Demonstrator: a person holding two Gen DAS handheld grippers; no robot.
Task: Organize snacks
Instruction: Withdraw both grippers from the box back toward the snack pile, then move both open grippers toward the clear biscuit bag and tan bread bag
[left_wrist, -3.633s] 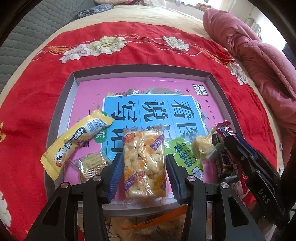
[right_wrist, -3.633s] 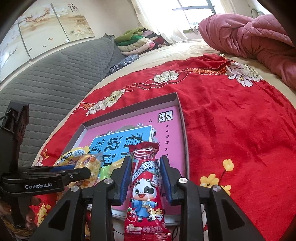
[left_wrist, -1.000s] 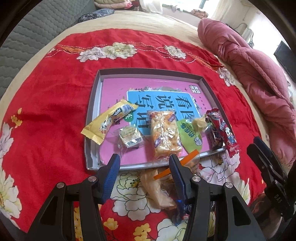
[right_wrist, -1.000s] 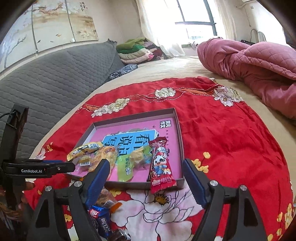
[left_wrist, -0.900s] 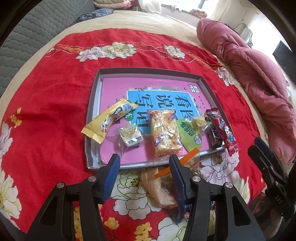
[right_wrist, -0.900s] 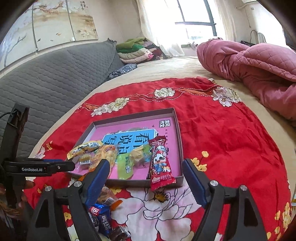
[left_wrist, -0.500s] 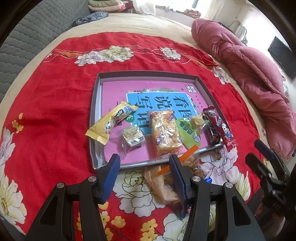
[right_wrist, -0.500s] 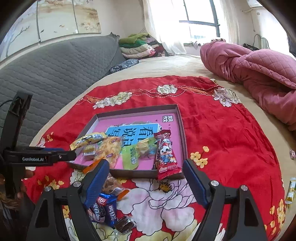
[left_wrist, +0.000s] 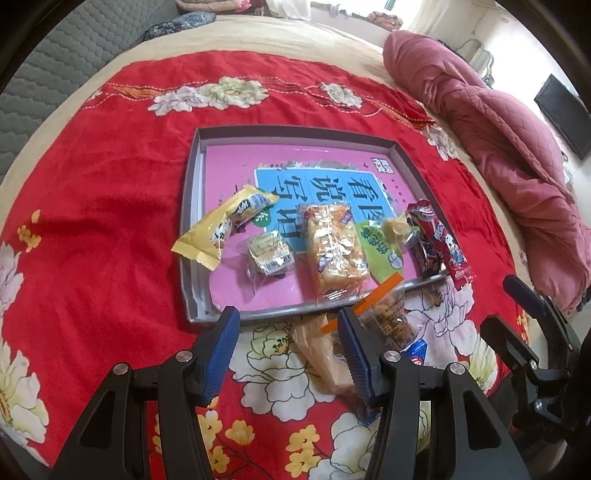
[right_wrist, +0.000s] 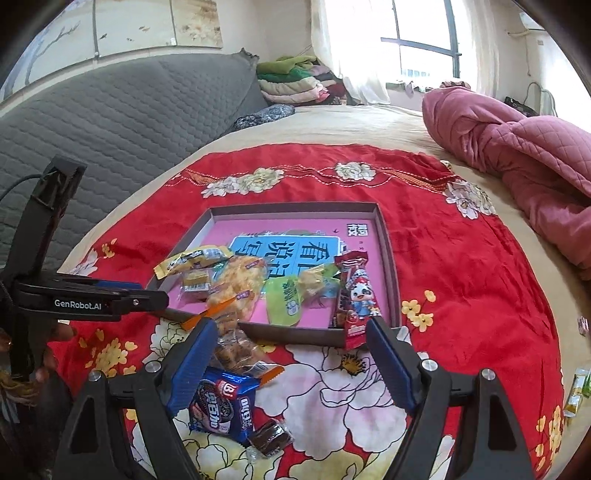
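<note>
A grey box lid (left_wrist: 295, 130) (right_wrist: 388, 254) with a pink book inside lies on the red flowered cloth. Along its near edge sit a yellow bar (left_wrist: 225, 225), a small clear-wrapped biscuit (left_wrist: 270, 254), an orange puffed-snack pack (left_wrist: 334, 251) (right_wrist: 236, 284), a green packet (left_wrist: 380, 247) (right_wrist: 286, 301) and a red cow-print stick (left_wrist: 441, 243) (right_wrist: 356, 295). Loose in front lie a clear bag with an orange strip (left_wrist: 384, 314) (right_wrist: 232, 343), a blue cookie pack (right_wrist: 223, 406) and a dark wrapped sweet (right_wrist: 271, 439). My left gripper (left_wrist: 290, 350) stands open above the cloth. My right gripper (right_wrist: 291, 369) is open wide, empty.
A rolled pink quilt (left_wrist: 498, 136) (right_wrist: 517, 155) lies to the right. A grey padded headboard (right_wrist: 110, 122) and folded clothes (right_wrist: 295, 81) stand behind. Small sweets (right_wrist: 576, 387) lie at the cloth's right edge. A hand (right_wrist: 48, 350) holds the left gripper.
Both grippers have drawn back from the lid; earlier they released the orange pack and the red stick into it. The right view now shows more of the loose snacks in front.
</note>
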